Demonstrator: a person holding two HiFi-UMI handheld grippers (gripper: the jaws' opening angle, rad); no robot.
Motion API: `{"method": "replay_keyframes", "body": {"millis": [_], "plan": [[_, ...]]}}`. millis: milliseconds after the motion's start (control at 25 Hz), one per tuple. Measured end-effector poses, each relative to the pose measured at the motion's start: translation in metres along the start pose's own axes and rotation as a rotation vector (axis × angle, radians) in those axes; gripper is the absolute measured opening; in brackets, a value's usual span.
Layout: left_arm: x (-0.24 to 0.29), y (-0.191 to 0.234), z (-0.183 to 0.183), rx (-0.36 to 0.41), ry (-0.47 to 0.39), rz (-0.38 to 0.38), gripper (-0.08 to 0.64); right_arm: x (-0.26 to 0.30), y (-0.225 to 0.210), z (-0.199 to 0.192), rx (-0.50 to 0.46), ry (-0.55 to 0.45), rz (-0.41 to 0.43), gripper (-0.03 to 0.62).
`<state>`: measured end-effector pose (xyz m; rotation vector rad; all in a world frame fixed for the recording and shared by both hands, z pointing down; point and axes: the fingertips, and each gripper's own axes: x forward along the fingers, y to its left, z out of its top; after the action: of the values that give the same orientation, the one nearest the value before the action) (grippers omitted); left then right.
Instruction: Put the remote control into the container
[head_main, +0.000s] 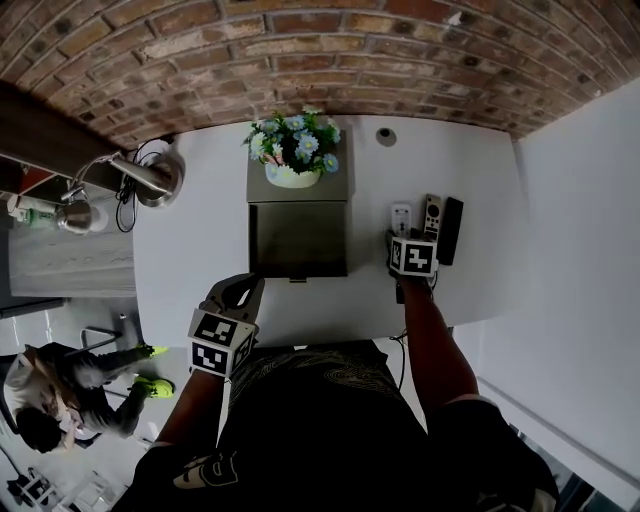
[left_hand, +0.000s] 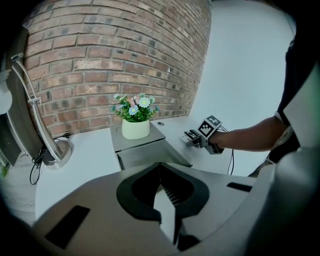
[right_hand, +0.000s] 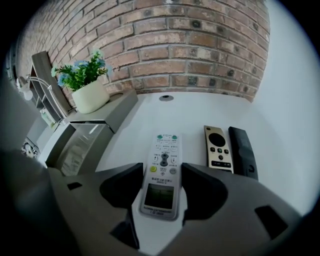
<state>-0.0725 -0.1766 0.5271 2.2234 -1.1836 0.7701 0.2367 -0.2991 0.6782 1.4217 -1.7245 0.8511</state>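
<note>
Grey container (head_main: 298, 240) bears flowerpot (head_main: 293, 176); right tongs (right_hand: 162, 172) straddle white remote (right_hand: 164, 150), spread; left tongs (left_hand: 161, 182) closed.

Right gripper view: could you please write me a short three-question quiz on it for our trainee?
1. True or false: the white remote lies between the right gripper's open jaws.
2. How many remotes lie on the table?
3. Fill in: the remote farthest right is coloured ____.
Key: 1 true; 2 three; 3 black.
</note>
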Motion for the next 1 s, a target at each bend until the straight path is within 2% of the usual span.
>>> {"method": "replay_keyframes", "body": {"millis": [200, 320, 480, 640, 840, 1000], "plan": [[0.0, 0.004, -0.002, 0.013, -0.013, -0.024, 0.008, -0.026, 0.032, 0.015, -0.059, -0.087, 0.09, 0.247], [-0.001, 0.007, -0.003, 0.021, -0.02, -0.037, 0.008, -0.044, 0.069, 0.025, -0.165, -0.138, 0.178, 0.247], [-0.006, 0.017, -0.004, 0.015, -0.035, -0.037, 0.008, -0.054, 0.129, 0.032, -0.403, -0.166, 0.256, 0.247], [-0.016, 0.028, -0.008, 0.004, -0.055, -0.027, 0.008, -0.047, 0.187, 0.026, -0.642, -0.134, 0.313, 0.247], [-0.032, 0.044, -0.017, -0.039, -0.086, 0.009, 0.008, -0.023, 0.234, 0.022, -0.949, -0.096, 0.332, 0.247], [-0.049, 0.057, -0.031, -0.086, -0.101, 0.053, 0.008, 0.001, 0.253, 0.025, -1.192, -0.072, 0.313, 0.247]]}}
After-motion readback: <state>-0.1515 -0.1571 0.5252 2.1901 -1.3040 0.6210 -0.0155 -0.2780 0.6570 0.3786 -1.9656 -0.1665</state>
